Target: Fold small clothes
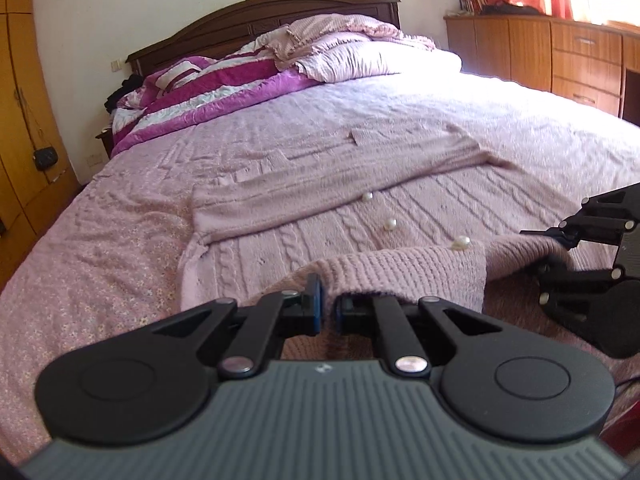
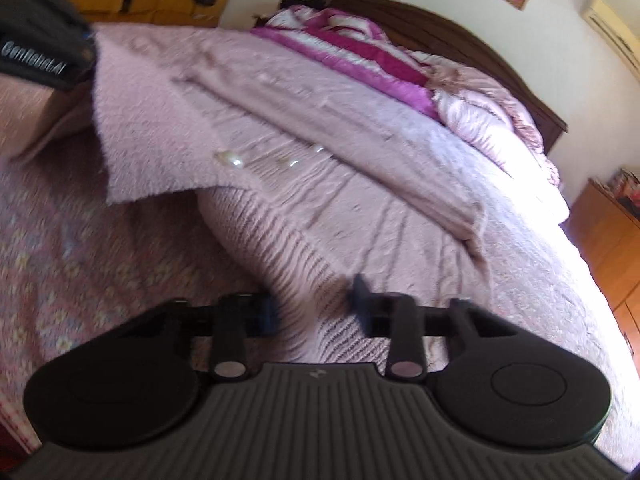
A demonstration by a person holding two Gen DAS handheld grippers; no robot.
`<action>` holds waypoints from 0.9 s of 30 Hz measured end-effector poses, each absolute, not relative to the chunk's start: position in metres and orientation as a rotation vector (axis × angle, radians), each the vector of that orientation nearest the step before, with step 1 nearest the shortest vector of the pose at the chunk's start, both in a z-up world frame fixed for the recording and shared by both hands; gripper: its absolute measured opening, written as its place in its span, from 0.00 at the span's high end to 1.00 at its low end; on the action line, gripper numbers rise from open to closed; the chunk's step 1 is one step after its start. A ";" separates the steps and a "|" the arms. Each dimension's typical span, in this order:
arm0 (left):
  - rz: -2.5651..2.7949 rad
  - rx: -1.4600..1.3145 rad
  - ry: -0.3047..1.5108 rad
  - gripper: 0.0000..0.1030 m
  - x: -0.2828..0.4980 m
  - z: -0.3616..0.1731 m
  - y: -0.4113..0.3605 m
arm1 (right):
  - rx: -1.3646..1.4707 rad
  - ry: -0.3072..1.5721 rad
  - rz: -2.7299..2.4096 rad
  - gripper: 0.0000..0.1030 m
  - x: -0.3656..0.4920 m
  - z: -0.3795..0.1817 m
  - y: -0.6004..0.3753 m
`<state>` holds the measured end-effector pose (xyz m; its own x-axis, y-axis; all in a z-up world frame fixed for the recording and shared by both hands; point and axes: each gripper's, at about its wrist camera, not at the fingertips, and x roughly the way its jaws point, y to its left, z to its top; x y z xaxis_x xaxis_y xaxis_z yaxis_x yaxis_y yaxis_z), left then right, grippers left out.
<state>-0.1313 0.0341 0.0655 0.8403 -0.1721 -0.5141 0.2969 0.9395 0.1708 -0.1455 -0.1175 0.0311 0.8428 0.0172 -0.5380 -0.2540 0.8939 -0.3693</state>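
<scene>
Left wrist view: the left tool (image 1: 328, 306) is clamped on the raised hem of the pink cable-knit cardigan (image 1: 320, 236), spread across the bed (image 1: 100, 220). The right tool (image 2: 314, 312) stands apart over the knit's near edge, gripping nothing.

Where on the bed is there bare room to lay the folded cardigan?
Free: the bedspread left of the cardigan, and the stretch right of it toward the cabinets. Crowded: the headboard end, heaped with quilts, and the near edge around both grippers.
</scene>
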 end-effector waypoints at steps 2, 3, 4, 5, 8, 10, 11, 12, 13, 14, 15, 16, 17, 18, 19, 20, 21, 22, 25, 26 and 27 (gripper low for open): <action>-0.250 0.244 0.500 0.91 -0.128 0.072 0.034 | -0.409 0.526 0.137 0.87 -0.141 0.042 -0.123; -0.249 0.240 0.491 0.91 -0.126 0.076 0.034 | -0.395 0.510 0.132 0.88 -0.139 0.047 -0.125; -0.247 0.236 0.483 0.91 -0.123 0.080 0.034 | -0.381 0.494 0.130 0.88 -0.137 0.052 -0.127; -0.245 0.233 0.475 0.91 -0.119 0.083 0.033 | -0.366 0.478 0.129 0.88 -0.134 0.057 -0.128; -0.237 0.230 0.457 0.91 -0.105 0.093 0.033 | -0.328 0.447 0.134 0.88 -0.124 0.072 -0.133; -0.235 0.238 0.450 0.91 -0.093 0.098 0.032 | -0.306 0.434 0.140 0.88 -0.114 0.080 -0.136; -0.231 0.240 0.444 0.91 -0.088 0.101 0.032 | -0.294 0.431 0.142 0.88 -0.108 0.084 -0.138; -0.228 0.242 0.438 0.91 -0.082 0.103 0.031 | -0.280 0.429 0.144 0.88 -0.101 0.089 -0.139; -0.226 0.240 0.431 0.91 -0.076 0.107 0.031 | -0.263 0.429 0.148 0.88 -0.094 0.093 -0.141; -0.222 0.237 0.422 0.91 -0.069 0.110 0.031 | -0.249 0.425 0.151 0.88 -0.086 0.098 -0.142; -0.217 0.234 0.412 0.91 -0.062 0.114 0.031 | -0.238 0.419 0.152 0.88 -0.079 0.103 -0.143; -0.209 0.231 0.401 0.91 -0.054 0.117 0.031 | -0.233 0.411 0.153 0.88 -0.071 0.108 -0.143; -0.203 0.229 0.394 0.91 -0.046 0.120 0.030 | -0.230 0.402 0.153 0.88 -0.062 0.112 -0.144; -0.196 0.228 0.388 0.91 -0.036 0.122 0.030 | -0.227 0.393 0.152 0.88 -0.053 0.117 -0.144; -0.188 0.230 0.380 0.91 -0.027 0.124 0.029 | -0.224 0.387 0.153 0.88 -0.043 0.121 -0.145; -0.181 0.233 0.374 0.91 -0.017 0.126 0.027 | -0.218 0.381 0.152 0.88 -0.033 0.125 -0.145; -0.172 0.235 0.368 0.91 -0.007 0.127 0.026 | -0.213 0.376 0.150 0.88 -0.024 0.128 -0.146; -0.165 0.234 0.365 0.91 0.003 0.128 0.024 | -0.214 0.373 0.147 0.88 -0.012 0.131 -0.146; -0.151 0.231 0.373 0.91 0.036 0.125 0.020 | -0.221 0.372 0.130 0.88 0.027 0.133 -0.147; -0.147 0.234 0.381 0.91 0.048 0.122 0.019 | -0.217 0.380 0.126 0.88 0.040 0.132 -0.147; -0.142 0.234 0.393 0.91 0.059 0.118 0.017 | -0.210 0.388 0.123 0.88 0.054 0.131 -0.148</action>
